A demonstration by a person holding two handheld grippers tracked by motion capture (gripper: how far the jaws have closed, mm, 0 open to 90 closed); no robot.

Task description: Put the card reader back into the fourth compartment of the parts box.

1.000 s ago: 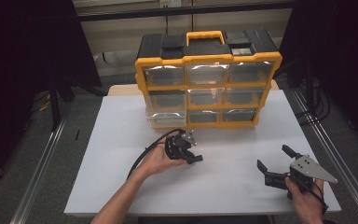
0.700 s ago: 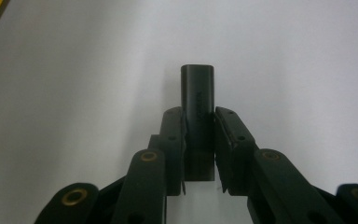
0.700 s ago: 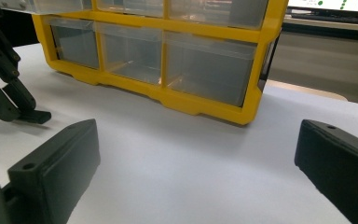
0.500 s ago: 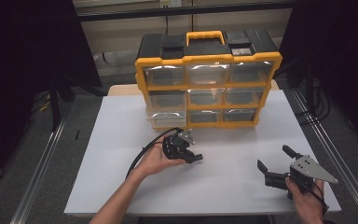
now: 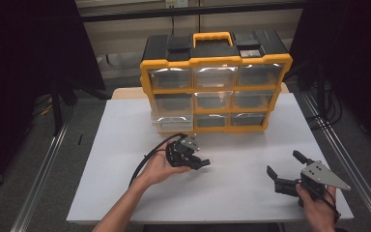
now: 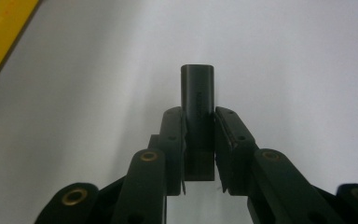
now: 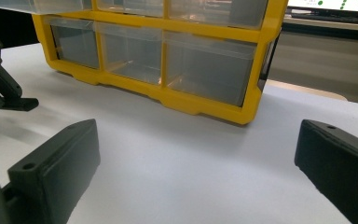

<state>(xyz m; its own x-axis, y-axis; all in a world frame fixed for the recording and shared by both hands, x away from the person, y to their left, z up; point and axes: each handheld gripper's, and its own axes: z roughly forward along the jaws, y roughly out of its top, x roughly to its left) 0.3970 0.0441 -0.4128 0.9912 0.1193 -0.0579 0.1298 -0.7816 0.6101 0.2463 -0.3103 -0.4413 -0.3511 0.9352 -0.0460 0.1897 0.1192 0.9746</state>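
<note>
My left gripper (image 5: 202, 163) sits over the middle of the white table (image 5: 121, 145), held in a hand. Its jaws are shut on a small black rectangular piece (image 6: 197, 86), which sticks out past the fingertips in the left gripper view. My right gripper (image 5: 283, 163) hovers near the table's front right corner, open wide and holding nothing. In the right gripper view its fingers (image 7: 58, 161) frame bare table, and the left gripper (image 7: 9, 100) shows at the far left.
A yellow and black drawer organizer (image 5: 216, 82) with clear drawers stands at the back of the table. Its bottom left drawer (image 5: 173, 123) is pulled out a little. A black cable (image 5: 147, 159) trails from the left gripper.
</note>
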